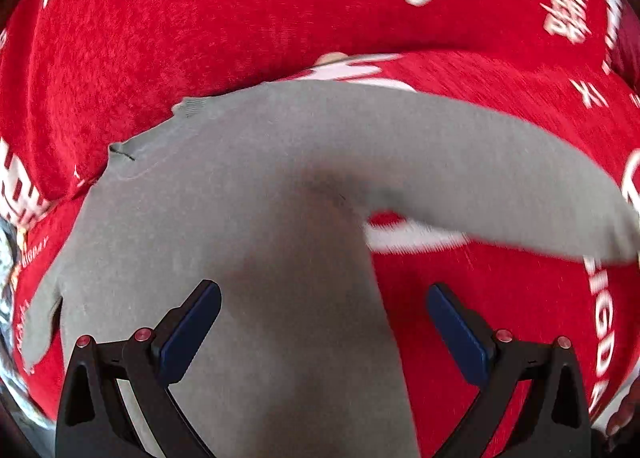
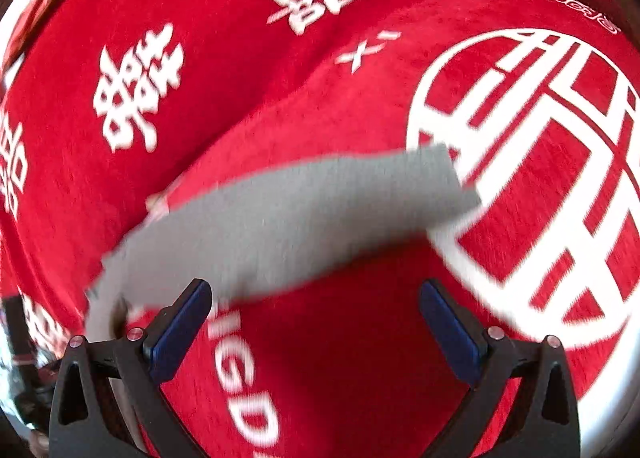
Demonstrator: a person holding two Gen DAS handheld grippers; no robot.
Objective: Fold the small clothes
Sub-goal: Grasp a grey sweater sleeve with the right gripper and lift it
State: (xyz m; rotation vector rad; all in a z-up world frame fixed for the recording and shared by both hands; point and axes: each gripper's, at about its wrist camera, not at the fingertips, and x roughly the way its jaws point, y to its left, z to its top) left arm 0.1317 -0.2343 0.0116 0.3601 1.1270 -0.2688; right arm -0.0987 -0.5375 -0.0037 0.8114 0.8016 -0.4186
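On the red blanket point(image 1: 160, 37), left gripper point(image 1: 324, 322) wide over the grey top point(image 1: 248, 197); right gripper point(image 2: 316, 322) wide, seeing only its sleeve point(image 2: 280, 217).

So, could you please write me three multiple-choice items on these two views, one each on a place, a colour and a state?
1. What does the garment lie on?
A. a bare wooden table
B. a red blanket with white print
C. a tiled floor

2. What colour is the garment?
A. grey
B. yellow
C. green

3. How does the left gripper stand?
A. shut on the sleeve
B. out of view
C. open

Answers: 1 B, the red blanket surrounds it; 2 A, plain grey in both views; 3 C, its blue pads stand wide apart.
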